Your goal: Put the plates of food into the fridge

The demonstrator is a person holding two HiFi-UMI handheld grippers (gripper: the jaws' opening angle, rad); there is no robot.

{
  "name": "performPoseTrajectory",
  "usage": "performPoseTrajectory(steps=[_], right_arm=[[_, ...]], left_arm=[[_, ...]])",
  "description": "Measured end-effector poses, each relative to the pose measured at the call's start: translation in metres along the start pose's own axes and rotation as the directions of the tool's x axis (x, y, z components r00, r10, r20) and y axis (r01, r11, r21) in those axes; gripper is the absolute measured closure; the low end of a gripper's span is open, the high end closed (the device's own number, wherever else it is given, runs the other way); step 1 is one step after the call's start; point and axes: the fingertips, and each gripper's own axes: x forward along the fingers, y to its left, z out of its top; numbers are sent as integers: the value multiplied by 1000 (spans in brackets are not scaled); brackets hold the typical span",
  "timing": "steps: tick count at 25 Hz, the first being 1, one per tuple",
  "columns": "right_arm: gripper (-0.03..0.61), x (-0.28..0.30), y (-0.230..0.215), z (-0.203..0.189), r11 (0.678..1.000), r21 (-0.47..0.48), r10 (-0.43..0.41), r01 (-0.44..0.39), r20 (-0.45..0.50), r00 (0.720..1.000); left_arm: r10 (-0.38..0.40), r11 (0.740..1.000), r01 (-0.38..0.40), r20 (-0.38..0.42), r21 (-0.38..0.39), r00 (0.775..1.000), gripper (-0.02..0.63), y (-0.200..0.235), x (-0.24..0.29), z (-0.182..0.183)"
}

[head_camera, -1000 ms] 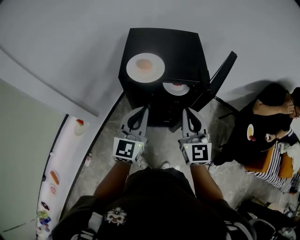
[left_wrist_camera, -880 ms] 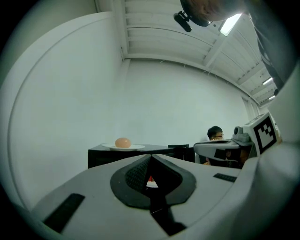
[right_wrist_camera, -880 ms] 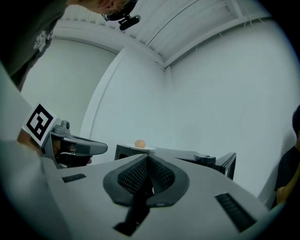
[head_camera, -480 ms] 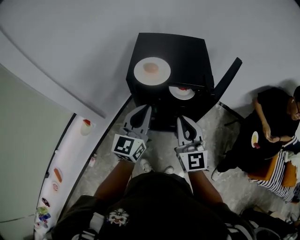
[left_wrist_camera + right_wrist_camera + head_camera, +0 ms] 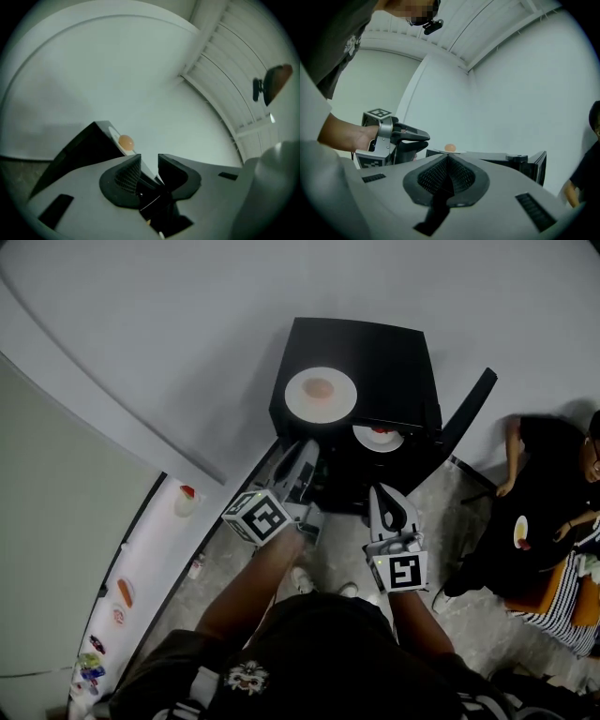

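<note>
**Desk:** What's at the far left?

**Photographer:** A white ledge [image 5: 141, 549] carrying small items runs well to the left of the left gripper [image 5: 305, 457], apart from it. That gripper is rolled onto its side. Its jaws have just been opening and stand apart, with nothing between them.

**Desk:** And the food?

**Photographer:** Ahead of the left gripper, a white plate [image 5: 298, 390] with a pale orange piece of food [image 5: 320, 388] sits on top of the black fridge [image 5: 375, 348]. It is near the front left edge of the top. Bare floor [image 5: 342, 540] lies open between the two grippers.

**Desk:** The right side?

**Photographer:** The right gripper [image 5: 382, 491] has its jaws pressed together and holds nothing. Just beyond its tips, a second plate [image 5: 361, 439] sits at the fridge's open front, under the edge of the top. The door [image 5: 472, 409] swings out to that gripper's right. Farther right, a seated person [image 5: 539, 456] is well apart from it.
</note>
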Motion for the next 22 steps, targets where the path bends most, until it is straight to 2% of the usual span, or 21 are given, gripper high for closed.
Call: performPoseTrajectory(steps=[2, 5, 8, 11, 13, 16, 22], right_arm=[[554, 0, -1, 2, 1000, 0, 2, -2, 15, 1000], [554, -2, -3, -1, 1000, -14, 8, -8, -5, 1000], [554, -3, -9, -2, 1000, -11, -3, 3, 3, 1000], [554, -4, -18, -2, 1000, 2, -26, 26, 2, 1000], [554, -5, -23, -4, 999, 3, -34, 35, -11, 999], [554, -3, -29, -3, 999, 7, -51, 51, 3, 999], [554, -4, -29, -8, 998, 17, -53, 53, 1, 999]], left_arm=[[13, 988, -12, 8, -156, 1000, 469, 10, 5, 1], [-1, 923, 19, 46, -385, 999, 454, 17, 15, 1], [-5, 861, 33, 56, -507, 998, 449, 29, 25, -1], [17, 784, 26, 64, -621, 998, 426, 45, 33, -7], [26, 755, 25, 67, -656, 997, 420, 50, 38, -9], [29, 735, 21, 63, -677, 998, 420, 50, 45, -8], [52, 724, -2, 51, -690, 997, 420, 53, 59, -5]])
